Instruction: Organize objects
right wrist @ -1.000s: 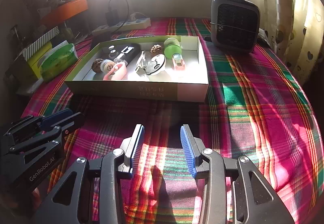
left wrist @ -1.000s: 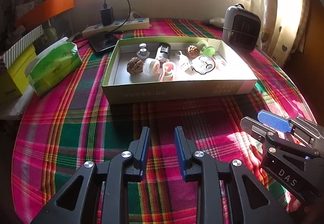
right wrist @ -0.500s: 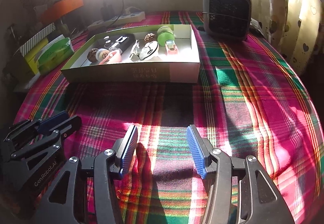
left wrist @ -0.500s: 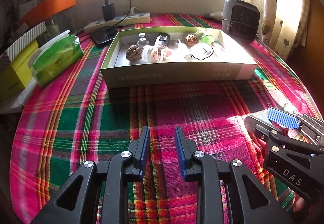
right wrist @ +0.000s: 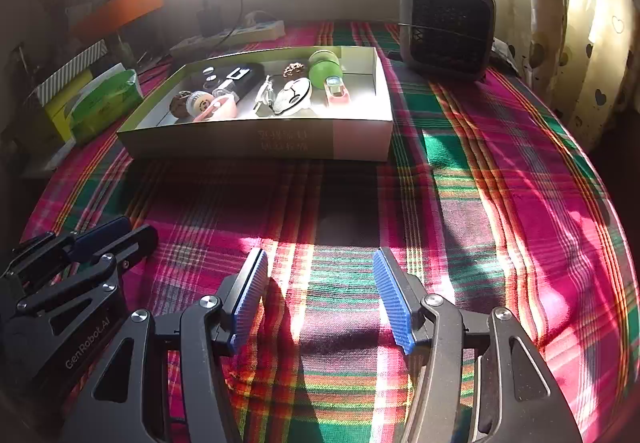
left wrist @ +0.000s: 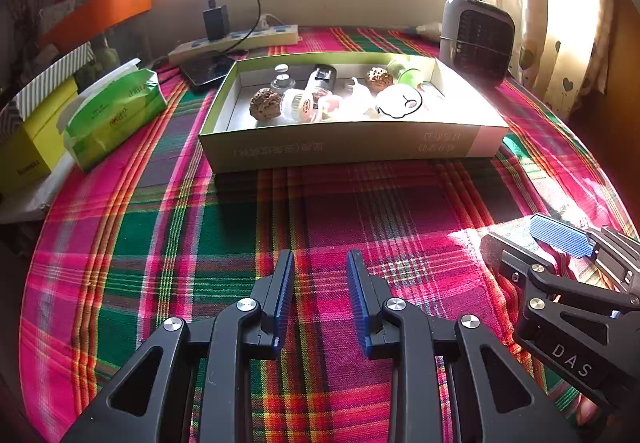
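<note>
A shallow green-and-white box (left wrist: pixel 344 147) stands on the plaid tablecloth, also in the right wrist view (right wrist: pixel 256 141). It holds several small things: a brown walnut (left wrist: pixel 265 103), a black device (left wrist: pixel 322 77), a green cup (right wrist: pixel 325 71), a white round lid (right wrist: pixel 295 93), a pink item (right wrist: pixel 338 95). My left gripper (left wrist: pixel 319 283) is open and empty, low over the cloth well in front of the box. My right gripper (right wrist: pixel 320 295) is open wider and empty, beside it; it also shows in the left wrist view (left wrist: pixel 532 243).
A small grey heater (right wrist: pixel 446 29) stands behind the box at right. A green tissue pack (left wrist: pixel 114 111) and yellow box (left wrist: pixel 30 131) lie at left. A power strip with charger (left wrist: pixel 240 39) is at the back. A curtain hangs at right.
Both grippers have drawn back from the box toward the table's front. The right gripper's jaws have opened wider. The left jaws opened slightly.
</note>
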The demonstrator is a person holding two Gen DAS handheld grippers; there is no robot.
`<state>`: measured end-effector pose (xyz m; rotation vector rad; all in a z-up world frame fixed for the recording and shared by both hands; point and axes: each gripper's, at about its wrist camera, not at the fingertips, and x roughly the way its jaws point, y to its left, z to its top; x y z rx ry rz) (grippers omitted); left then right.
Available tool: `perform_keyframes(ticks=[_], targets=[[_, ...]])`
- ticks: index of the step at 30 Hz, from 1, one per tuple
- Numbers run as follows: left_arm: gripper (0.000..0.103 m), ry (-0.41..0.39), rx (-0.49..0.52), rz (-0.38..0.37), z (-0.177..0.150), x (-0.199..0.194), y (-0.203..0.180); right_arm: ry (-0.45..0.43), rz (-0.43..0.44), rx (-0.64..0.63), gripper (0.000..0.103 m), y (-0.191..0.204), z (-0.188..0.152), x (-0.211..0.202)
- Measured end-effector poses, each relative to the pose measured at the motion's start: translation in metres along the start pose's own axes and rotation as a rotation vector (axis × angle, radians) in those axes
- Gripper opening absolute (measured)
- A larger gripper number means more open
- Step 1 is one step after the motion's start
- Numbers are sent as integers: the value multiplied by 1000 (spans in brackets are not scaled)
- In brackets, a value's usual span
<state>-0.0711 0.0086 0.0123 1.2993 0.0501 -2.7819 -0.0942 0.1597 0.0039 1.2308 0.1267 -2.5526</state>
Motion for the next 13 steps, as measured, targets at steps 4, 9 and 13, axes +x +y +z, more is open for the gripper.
perform_keyframes(ticks=[4, 9, 13], targets=[[25, 0, 1, 1, 0, 0, 0, 0, 1, 1, 56, 0, 0, 0], [25, 0, 0, 0, 0, 0, 0, 0, 0, 0, 56, 0, 0, 0], [25, 0, -1, 0, 0, 0, 0, 0, -1, 0, 56, 0, 0, 0]])
